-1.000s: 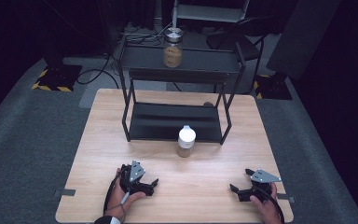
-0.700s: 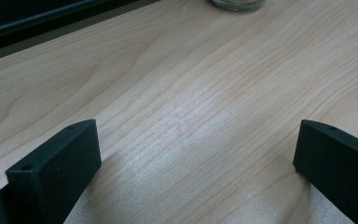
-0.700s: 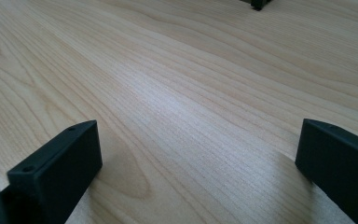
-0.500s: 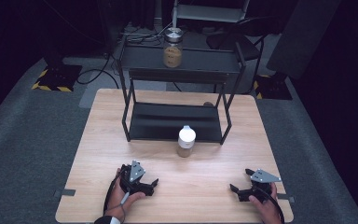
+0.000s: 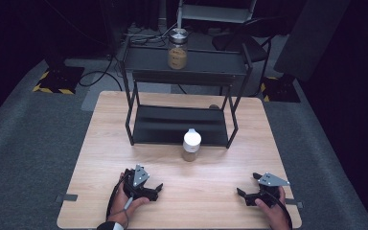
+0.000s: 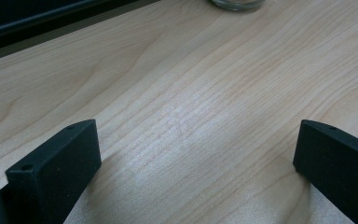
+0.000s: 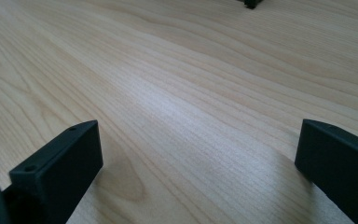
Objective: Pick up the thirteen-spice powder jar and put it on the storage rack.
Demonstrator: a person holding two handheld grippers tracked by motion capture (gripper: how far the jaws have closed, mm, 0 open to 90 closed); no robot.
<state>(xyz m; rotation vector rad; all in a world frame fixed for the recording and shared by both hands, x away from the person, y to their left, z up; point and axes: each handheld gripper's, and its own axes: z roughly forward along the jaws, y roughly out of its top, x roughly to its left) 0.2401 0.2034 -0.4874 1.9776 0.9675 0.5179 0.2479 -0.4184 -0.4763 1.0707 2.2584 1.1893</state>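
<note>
Nothing has moved since the earlier frames: both hand-held grippers rest at the near edge of the surface (image 5: 100, 143), as before. Left hand-held gripper (image 5: 156, 188): lying on the wood, jaws spread wide with bare wood grain between them in the left gripper view (image 6: 196, 172). Right hand-held gripper (image 5: 242, 193): likewise set down, jaws wide apart and holding nothing, as the right gripper view (image 7: 198, 172) confirms.

Nearest object: a small jar with a white lid (image 5: 191, 144), standing upright on the surface just in front of the lower shelf of a black two-tier metal rack (image 5: 179, 125); its glass base appears at the top edge of the left gripper view (image 6: 235, 3). A second jar with a metal lid (image 5: 178, 49), holding a brownish content, stands on the rack's top shelf.

Step in hand, as judged: the starting pose, with no reach yet begun. The next move probably calls for one hand-held gripper to lift, travel forward to the white-lidded jar, and close on its body below the lid while keeping it upright; the rack's front posts stand close behind, so the approach should come from the near side.

Setting: a light wooden surface on grey carpet, in a dark room with cables, a chair and black-and-yellow floor markers behind.
</note>
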